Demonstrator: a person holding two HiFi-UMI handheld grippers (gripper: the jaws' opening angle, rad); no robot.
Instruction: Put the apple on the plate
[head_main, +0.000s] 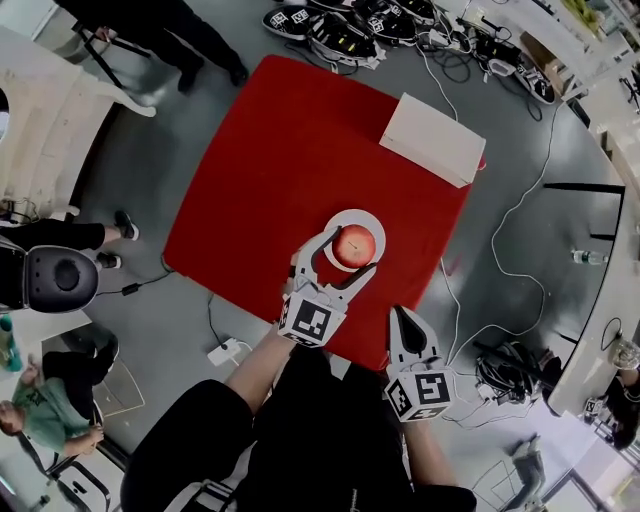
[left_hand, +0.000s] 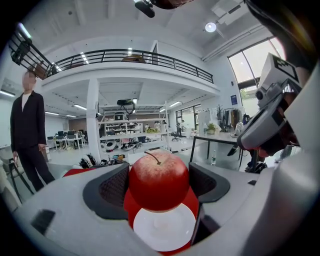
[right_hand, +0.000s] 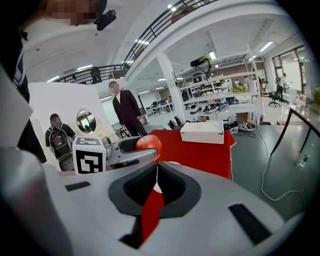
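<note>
A red apple (head_main: 354, 246) sits between the jaws of my left gripper (head_main: 352, 252), which is shut on it over a white plate (head_main: 356, 215) on the red table (head_main: 260, 170). In the left gripper view both pads press the sides of the apple (left_hand: 159, 181), and the plate (left_hand: 165, 229) shows just beneath it; I cannot tell whether the apple touches the plate. My right gripper (head_main: 401, 314) hangs shut and empty at the table's near edge, to the right of the left gripper. From the right gripper (right_hand: 156, 172) view, the apple (right_hand: 148, 142) shows ahead to the left.
A white box (head_main: 432, 138) lies at the table's far right corner. People stand and sit on the floor to the left (head_main: 60, 235). Cables (head_main: 500, 250) and a power strip (head_main: 228, 352) lie on the floor around the table.
</note>
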